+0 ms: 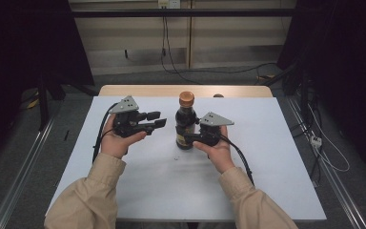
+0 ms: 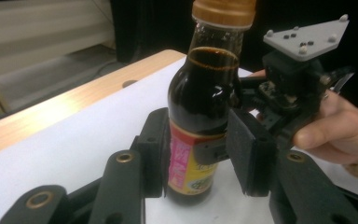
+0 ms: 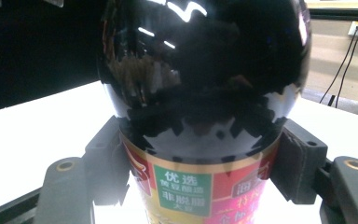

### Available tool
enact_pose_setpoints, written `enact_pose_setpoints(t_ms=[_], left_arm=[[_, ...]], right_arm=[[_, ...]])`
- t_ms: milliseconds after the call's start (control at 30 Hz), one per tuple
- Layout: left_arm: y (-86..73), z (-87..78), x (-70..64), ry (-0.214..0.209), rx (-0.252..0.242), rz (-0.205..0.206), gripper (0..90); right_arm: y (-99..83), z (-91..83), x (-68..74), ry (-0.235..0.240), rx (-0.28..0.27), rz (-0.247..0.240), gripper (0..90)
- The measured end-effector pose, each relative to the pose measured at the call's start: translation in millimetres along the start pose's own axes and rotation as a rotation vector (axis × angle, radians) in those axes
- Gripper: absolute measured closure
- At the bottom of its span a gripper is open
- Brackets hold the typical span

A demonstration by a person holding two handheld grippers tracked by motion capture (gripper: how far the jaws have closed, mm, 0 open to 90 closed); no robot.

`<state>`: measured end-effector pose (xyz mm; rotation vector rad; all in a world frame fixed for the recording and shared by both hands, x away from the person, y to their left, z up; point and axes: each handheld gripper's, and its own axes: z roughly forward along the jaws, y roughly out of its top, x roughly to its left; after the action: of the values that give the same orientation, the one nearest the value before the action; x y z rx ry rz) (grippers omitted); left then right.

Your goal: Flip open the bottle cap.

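My right claw (image 1: 189, 137) grips the upright bottle (image 1: 185, 125) near the surface's far edge; my open left claw (image 1: 158, 119) waits just beside it.

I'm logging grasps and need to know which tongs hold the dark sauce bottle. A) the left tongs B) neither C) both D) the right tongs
D: the right tongs clamp the bottle at its label, while the left tongs stand open beside it, apart from the glass.

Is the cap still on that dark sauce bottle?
Yes, the high view shows an orange-brown cap sitting on the neck of the bottle, which stands upright on the white table.
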<state>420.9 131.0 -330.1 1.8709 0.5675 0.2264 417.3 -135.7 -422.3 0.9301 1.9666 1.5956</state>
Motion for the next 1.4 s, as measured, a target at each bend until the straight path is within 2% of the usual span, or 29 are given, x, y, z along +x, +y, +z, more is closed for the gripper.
enact_pose_setpoints(t_ms=[133,200,400,600,833,1400], left_arm=[[6.9,2.3,1.6,0.001,-0.002,-0.001,60.1],[10.1,3.0,2.2,-0.019,-0.013,-0.01,61.8],[16.3,6.5,1.5,-0.028,0.004,0.003,67.3],[22.2,9.2,4.1,-0.047,0.013,-0.008,77.5],[33.5,11.0,6.0,-0.067,0.023,-0.05,89.9],[57.7,24.8,0.7,-0.078,0.075,-0.021,90.0]], right_arm=[[0.1,-0.1,-0.1,0.001,0.001,-0.001,30.8],[0.1,0.0,-0.1,0.001,0.001,0.0,30.8],[-0.1,0.3,0.0,0.0,-0.001,-0.001,30.8],[0.1,0.0,0.0,-0.001,0.003,-0.002,30.8],[0.0,0.2,0.1,-0.002,0.003,0.002,30.8],[2.6,-0.1,0.8,-0.006,0.027,0.001,31.2]])
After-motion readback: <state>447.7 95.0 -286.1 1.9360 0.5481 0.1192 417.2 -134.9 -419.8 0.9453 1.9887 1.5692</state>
